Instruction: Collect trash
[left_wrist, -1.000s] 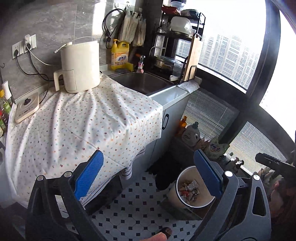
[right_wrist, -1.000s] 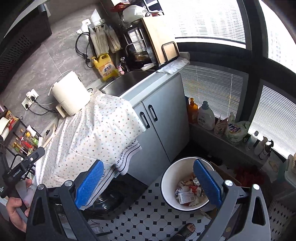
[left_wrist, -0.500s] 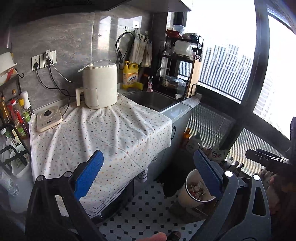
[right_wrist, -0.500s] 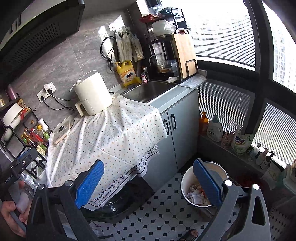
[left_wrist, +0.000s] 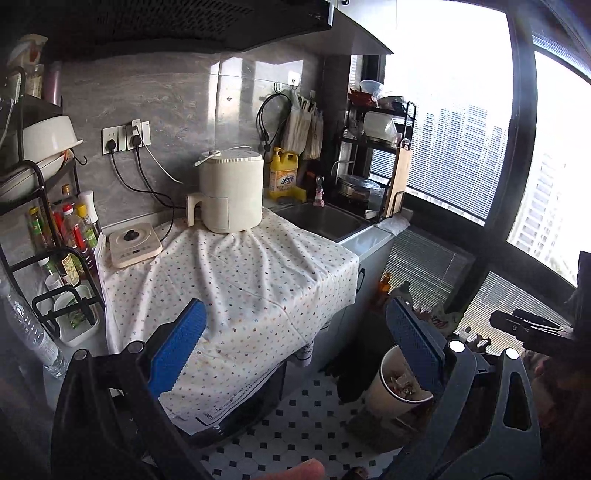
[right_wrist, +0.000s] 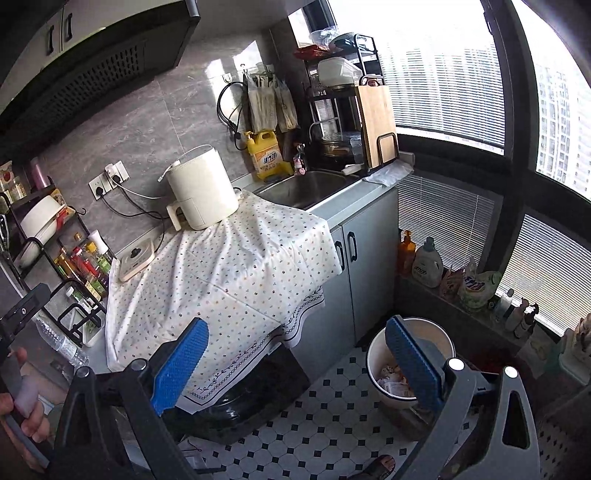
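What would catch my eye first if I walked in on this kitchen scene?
Probably the dotted cloth draped over the counter, with a cream air fryer standing at its back edge by the wall. Next, the white bin on the tiled floor beside the grey cupboards, with trash in it. In front of both cameras, the blue-padded left gripper and right gripper hang with jaws wide apart, holding nothing.

Lighting: daylight from window (left_wrist: 461, 122) at right, blown out white. Glare patch on wall tiles (right_wrist: 221, 70). Upper left dim. Fisheye bending at edges; corners vignetted.
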